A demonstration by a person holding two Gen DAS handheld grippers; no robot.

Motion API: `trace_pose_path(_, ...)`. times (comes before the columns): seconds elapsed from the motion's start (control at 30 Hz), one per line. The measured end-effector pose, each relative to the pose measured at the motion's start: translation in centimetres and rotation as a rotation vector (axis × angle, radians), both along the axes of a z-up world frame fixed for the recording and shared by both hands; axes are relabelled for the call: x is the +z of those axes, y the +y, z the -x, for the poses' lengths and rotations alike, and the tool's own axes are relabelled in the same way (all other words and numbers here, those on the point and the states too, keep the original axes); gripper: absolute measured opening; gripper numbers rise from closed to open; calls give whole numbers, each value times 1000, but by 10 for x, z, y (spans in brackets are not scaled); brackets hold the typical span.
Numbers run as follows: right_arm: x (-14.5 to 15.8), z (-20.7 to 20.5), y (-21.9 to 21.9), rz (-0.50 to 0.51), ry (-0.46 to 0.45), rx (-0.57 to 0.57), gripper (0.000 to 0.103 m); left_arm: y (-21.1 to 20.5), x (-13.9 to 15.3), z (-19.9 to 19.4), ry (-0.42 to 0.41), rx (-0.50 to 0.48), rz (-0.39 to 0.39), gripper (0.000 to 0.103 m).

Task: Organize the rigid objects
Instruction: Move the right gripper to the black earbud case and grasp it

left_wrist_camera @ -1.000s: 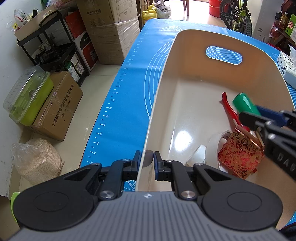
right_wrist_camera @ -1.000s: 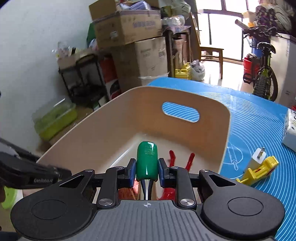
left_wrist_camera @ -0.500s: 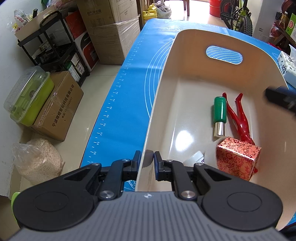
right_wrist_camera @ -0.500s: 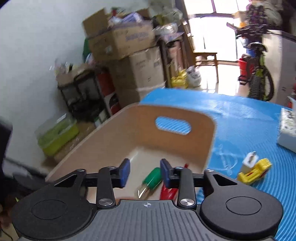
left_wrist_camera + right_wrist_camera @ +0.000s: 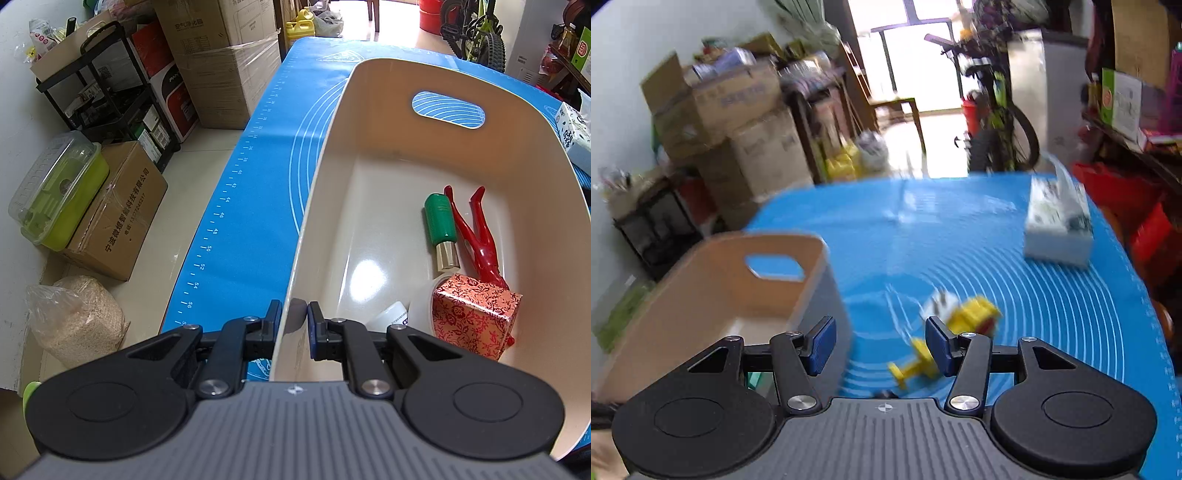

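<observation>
The left gripper (image 5: 294,319) has its fingers pinched on the near wall of the cream bin (image 5: 524,122), steadying it on the blue tabletop (image 5: 997,236). Inside lie a green-handled tool (image 5: 439,221), a red clamp (image 5: 476,236) and a red patterned box (image 5: 474,317). The right gripper (image 5: 881,341) is nearer the next item: fingers spread and empty, with the blurred yellow toy (image 5: 960,332) just ahead, slightly right of centre beside the right finger, its long axis seemingly running diagonally.
</observation>
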State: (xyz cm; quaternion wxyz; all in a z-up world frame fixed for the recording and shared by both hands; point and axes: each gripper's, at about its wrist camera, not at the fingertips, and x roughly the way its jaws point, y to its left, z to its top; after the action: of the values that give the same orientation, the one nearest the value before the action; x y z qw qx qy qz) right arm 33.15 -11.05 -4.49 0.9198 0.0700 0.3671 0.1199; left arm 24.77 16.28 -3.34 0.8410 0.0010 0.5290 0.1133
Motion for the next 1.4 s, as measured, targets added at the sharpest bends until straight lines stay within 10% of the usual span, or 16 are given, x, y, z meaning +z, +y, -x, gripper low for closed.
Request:
trace_pose_path(0.47,-58,-7,-3,53,153,165,64,0,0,1,0,1,0,16)
trace_pose_path(1.07,-77,0,26,202,67,305,73,1,-1,1,0,0,-3,17)
trace_pose_path(1.4,-76,5,32,256,46,316,57,1,-1,1,1,2,0,17)
